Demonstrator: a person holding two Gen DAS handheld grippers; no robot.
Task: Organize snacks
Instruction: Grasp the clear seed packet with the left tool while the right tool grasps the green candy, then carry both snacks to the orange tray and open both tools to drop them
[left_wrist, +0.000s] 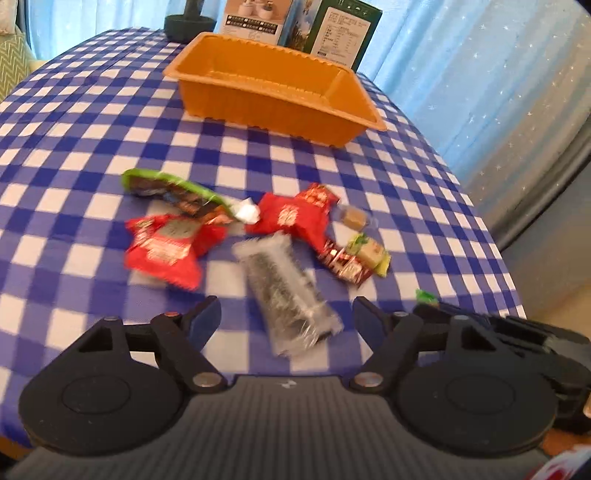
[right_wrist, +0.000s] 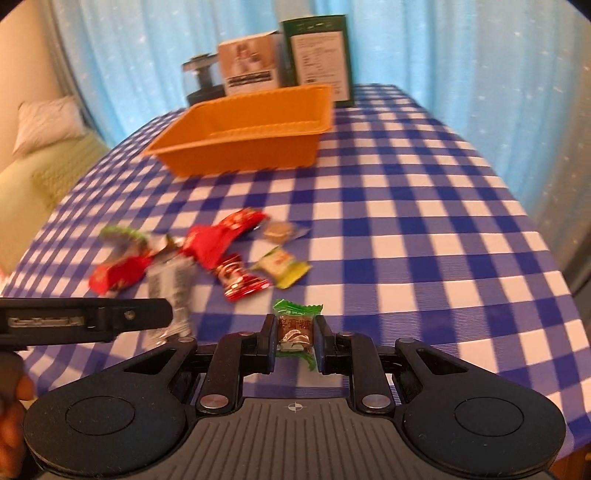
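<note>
While the right gripper (right_wrist: 295, 341) is clamped on a small green-wrapped candy (right_wrist: 295, 332), its jaws narrow and pressing both sides of the wrapper, the left gripper (left_wrist: 286, 317) stands wide over a clear-wrapped dark snack bar (left_wrist: 286, 291) with neither pad touching it. That bar lies directly ahead of the left gripper, between the spread fingers and a little beyond their tips. Its long axis runs roughly away from the gripper, tilted slightly to the left at the far end, so the jaws straddle its narrow width; closing there looks like the natural grasp. The left hand is plainly the nearer one to it.

Beyond the bar sits the rest of the loose pile: two red packets (left_wrist: 162, 251), a long green-edged packet (left_wrist: 173, 192), and smaller sweets to the right. The orange tray (left_wrist: 273, 103) stands well apart at the far side and looks empty, so sorting seems barely begun.

Everything rests on a blue-and-white checked tablecloth (left_wrist: 92, 122). Cartons (left_wrist: 343, 33) stand behind the tray, and pale blue curtains (left_wrist: 461, 55) hang beyond the table.
</note>
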